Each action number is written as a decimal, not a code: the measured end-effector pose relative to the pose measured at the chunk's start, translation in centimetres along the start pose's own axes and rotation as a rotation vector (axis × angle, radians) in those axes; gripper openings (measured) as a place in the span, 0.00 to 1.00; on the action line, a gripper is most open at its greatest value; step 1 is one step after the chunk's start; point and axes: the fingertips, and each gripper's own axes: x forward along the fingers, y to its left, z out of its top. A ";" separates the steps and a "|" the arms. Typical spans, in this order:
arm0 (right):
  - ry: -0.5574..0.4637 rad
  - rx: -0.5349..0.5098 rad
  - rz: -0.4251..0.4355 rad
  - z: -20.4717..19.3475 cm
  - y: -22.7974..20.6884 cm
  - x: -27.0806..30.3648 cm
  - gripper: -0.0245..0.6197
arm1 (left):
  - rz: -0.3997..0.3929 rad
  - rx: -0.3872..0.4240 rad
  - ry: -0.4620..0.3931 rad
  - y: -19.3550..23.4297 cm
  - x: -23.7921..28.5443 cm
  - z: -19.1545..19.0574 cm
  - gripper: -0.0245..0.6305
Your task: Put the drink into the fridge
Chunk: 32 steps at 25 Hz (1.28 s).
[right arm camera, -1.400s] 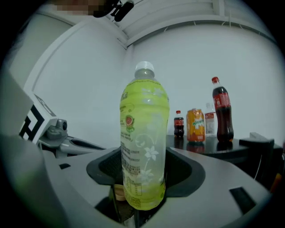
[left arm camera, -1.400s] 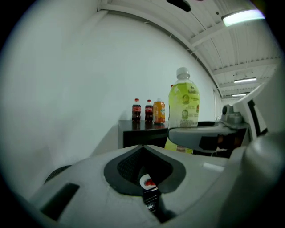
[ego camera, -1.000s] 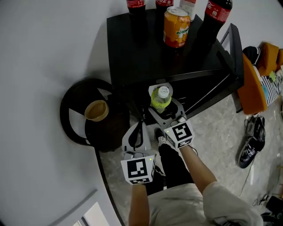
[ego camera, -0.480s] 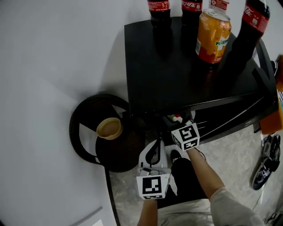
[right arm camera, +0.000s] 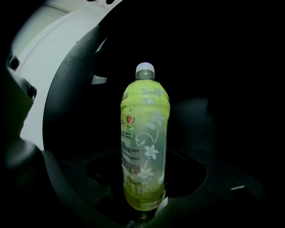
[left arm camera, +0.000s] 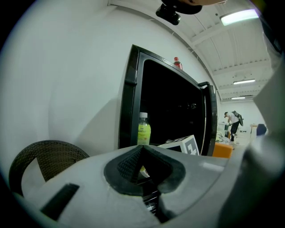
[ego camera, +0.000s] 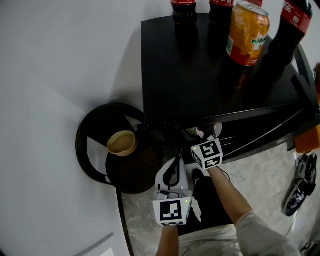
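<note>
In the head view the black fridge [ego camera: 200,75] fills the upper right. An orange can [ego camera: 247,32] stands at about 1 o'clock on its top, among cola bottles [ego camera: 184,7]. The right gripper [ego camera: 205,145] reaches under this top into the open fridge, at 1 o'clock from the left gripper [ego camera: 174,166], which hangs outside above the floor. In the left gripper view its jaws stand together with nothing between them. At 12 o'clock the green drink bottle [left arm camera: 143,129] stands upright just inside the dark opening, and the door [left arm camera: 213,120] is open at 3 o'clock. In the right gripper view the jaws stand wide around the foot of this bottle and hold it (whether it already rests on a shelf I cannot tell). I judge the task nearly done: the drink is inside. Releasing it, drawing back and closing the door are left.
</note>
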 end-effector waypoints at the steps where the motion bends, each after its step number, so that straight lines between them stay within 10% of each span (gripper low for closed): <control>1: 0.006 0.004 -0.005 0.0 0.0 -0.2 0.47 | 0.002 -0.004 -0.002 0.1 -0.2 0.0 0.05; 11: 0.065 0.003 -0.146 8.1 -0.1 -12.2 0.46 | 0.038 -0.037 -0.012 -1.0 -6.4 7.4 0.05; 21: 0.011 0.118 -0.263 18.6 1.7 -25.3 0.06 | 0.011 -0.019 0.029 -6.1 -14.0 15.6 0.05; 32: 0.010 0.097 -0.233 23.6 4.6 -29.8 0.05 | -0.029 -0.008 0.004 -9.4 -18.2 19.3 0.05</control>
